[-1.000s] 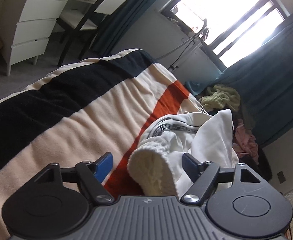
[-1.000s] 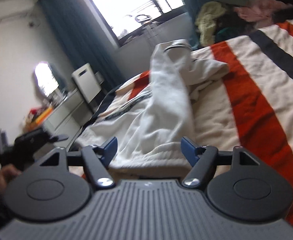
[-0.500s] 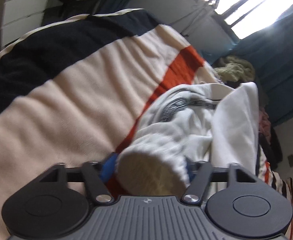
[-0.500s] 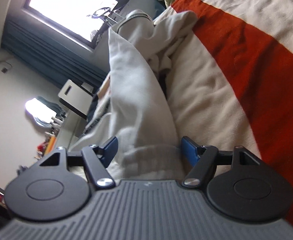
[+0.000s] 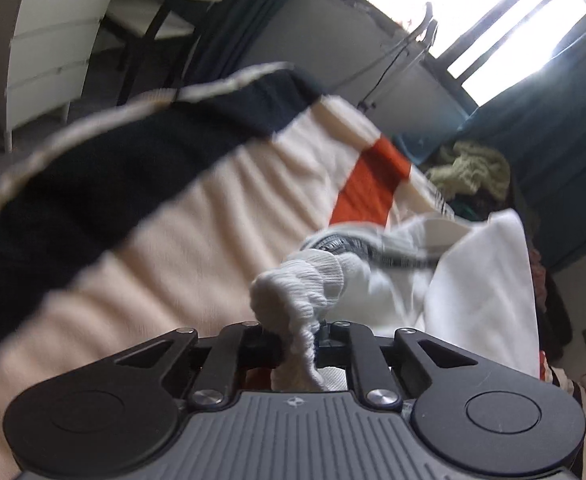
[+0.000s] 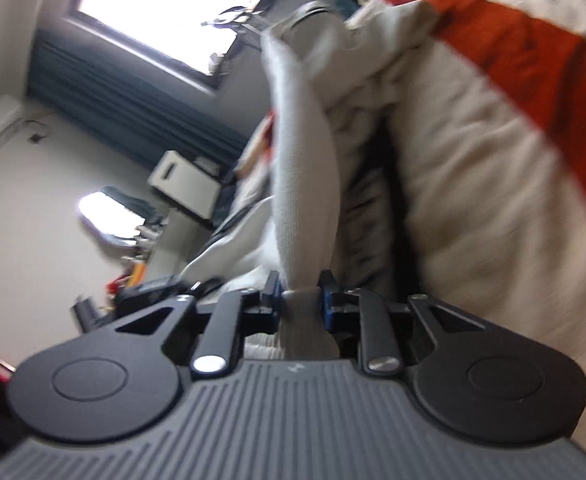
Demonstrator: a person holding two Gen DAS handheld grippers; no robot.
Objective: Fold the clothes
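- Left tool (image 5: 299,340) closing on the white sweatshirt's ribbed cuff (image 5: 297,292), bunched between its pads.
- Right tool (image 6: 300,300) closing, pinching the sweatshirt's hem (image 6: 305,184) at 12 o'clock.
- Both over a striped blanket (image 5: 197,216) on the bed.

Left gripper (image 5: 299,336), right gripper (image 6: 301,294) — jaws closing (cloth pinched).
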